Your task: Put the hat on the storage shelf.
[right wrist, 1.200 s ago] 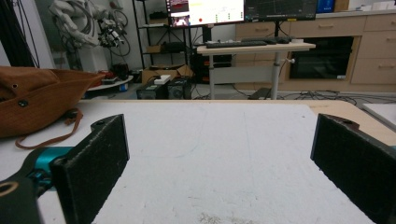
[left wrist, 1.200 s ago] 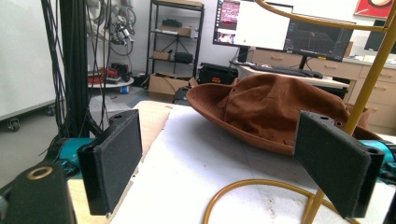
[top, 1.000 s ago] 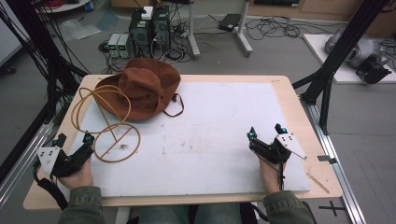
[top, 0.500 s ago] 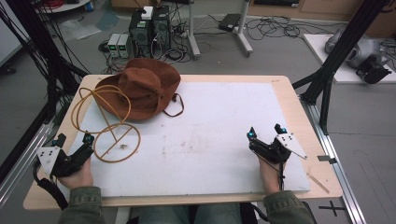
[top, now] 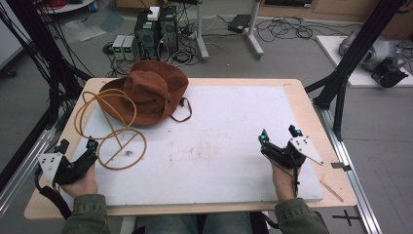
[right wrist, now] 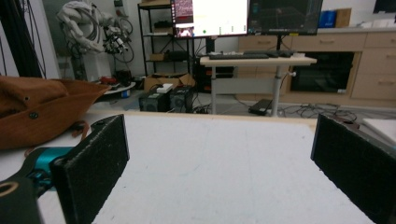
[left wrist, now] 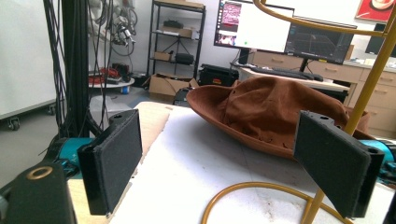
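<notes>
A brown wide-brimmed hat [top: 148, 95] lies at the far left of the white table sheet [top: 219, 146]; it also appears in the left gripper view [left wrist: 266, 109] and the right gripper view [right wrist: 32, 114]. A yellow wire hat stand [top: 114, 134] sits in front of it, its ring base flat on the sheet and its upright rod and upper loop leaning over the hat. My left gripper [top: 76, 145] rests open at the near left, just left of the ring base [left wrist: 261, 196]. My right gripper [top: 278, 135] rests open at the near right, with nothing between its pads [right wrist: 98, 158].
The wooden table edge [top: 311, 105] frames the sheet. Black frame posts [top: 348, 68] stand at both sides. Computers and cables [top: 156, 27] crowd the floor beyond the far edge. Desks, monitors and shelves [right wrist: 224, 18] fill the room behind.
</notes>
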